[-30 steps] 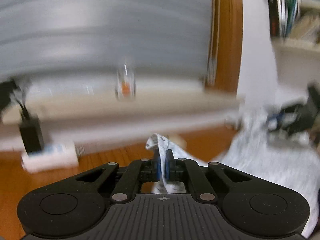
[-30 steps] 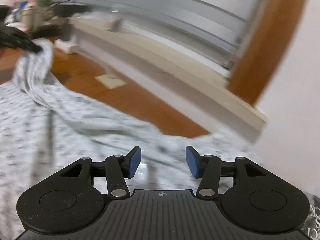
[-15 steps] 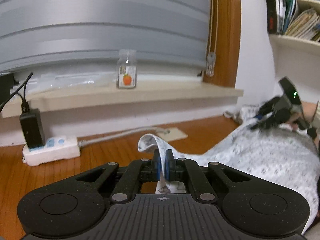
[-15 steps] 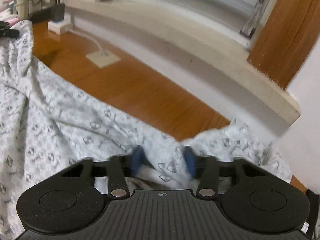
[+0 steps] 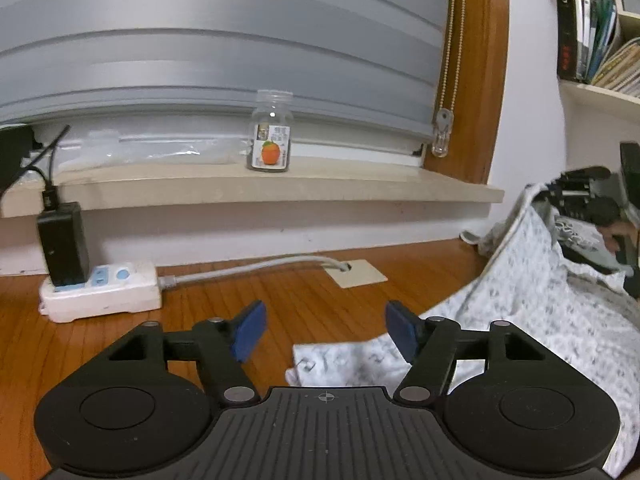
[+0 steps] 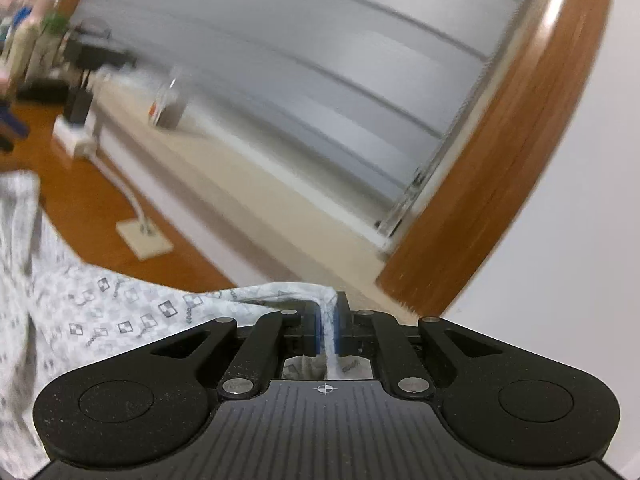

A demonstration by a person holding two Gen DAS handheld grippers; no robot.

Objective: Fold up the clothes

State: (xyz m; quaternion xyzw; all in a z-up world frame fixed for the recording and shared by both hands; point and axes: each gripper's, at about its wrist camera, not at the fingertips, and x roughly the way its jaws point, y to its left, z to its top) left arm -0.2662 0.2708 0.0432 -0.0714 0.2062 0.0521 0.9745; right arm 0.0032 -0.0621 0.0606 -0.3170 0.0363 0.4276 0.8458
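One soft, limp patterned garment (image 6: 120, 320): right gripper (image 6: 328, 330) clamped on edge; left gripper (image 5: 326, 330) opening, corner lying loose between its fingers.

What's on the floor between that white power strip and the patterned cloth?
Left wrist view: bare wood floor, crossed by a grey cable from the power strip to a floor plate; cloth beyond.

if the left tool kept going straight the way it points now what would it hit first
Probably the bare wooden floor. The left tool, its jaws opening, points slightly downward; the patterned garment lies beneath it, nearer than the fingertips. Beyond: the cable and wall, though depth is unclear.
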